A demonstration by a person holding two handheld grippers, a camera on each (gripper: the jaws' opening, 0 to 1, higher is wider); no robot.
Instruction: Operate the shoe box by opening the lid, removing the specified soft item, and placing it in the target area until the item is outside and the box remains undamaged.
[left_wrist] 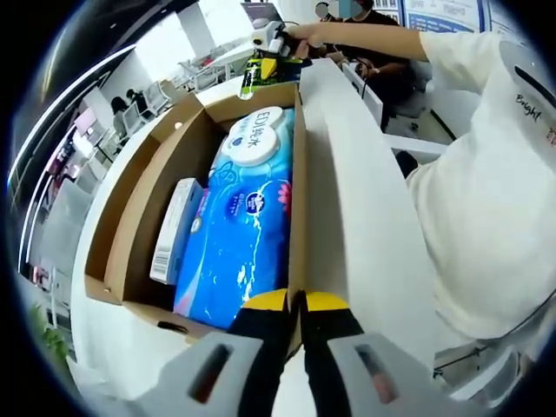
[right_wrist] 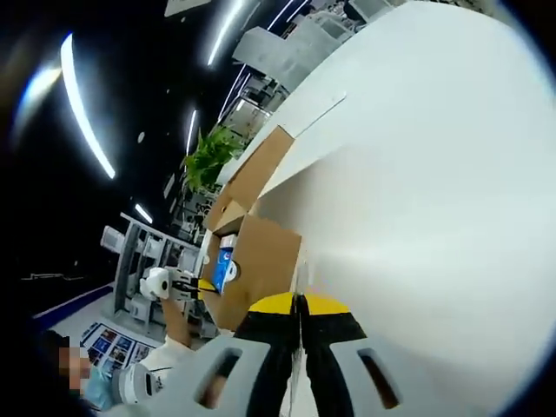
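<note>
The brown cardboard shoe box (left_wrist: 139, 217) stands open on a white table. Its white lid (left_wrist: 356, 200) is swung up on the right side. Inside lie a blue soft pack of wet wipes (left_wrist: 243, 234) and a small white carton (left_wrist: 176, 230) beside it on the left. My left gripper (left_wrist: 295, 304) is shut on the near edge of the lid. At the far end, my right gripper (left_wrist: 269, 43), held by a hand, pinches the same lid. In the right gripper view, the right gripper (right_wrist: 300, 304) is shut on the lid (right_wrist: 417, 200), beside the box (right_wrist: 256, 256), the wipes pack (right_wrist: 224, 265) and the left gripper (right_wrist: 195, 285).
The person's white sleeve (left_wrist: 495, 200) is close behind the raised lid. White table (left_wrist: 95, 347) shows left of the box. A green plant (right_wrist: 208, 156) and shelving stand beyond the table. Other people sit at desks in the background.
</note>
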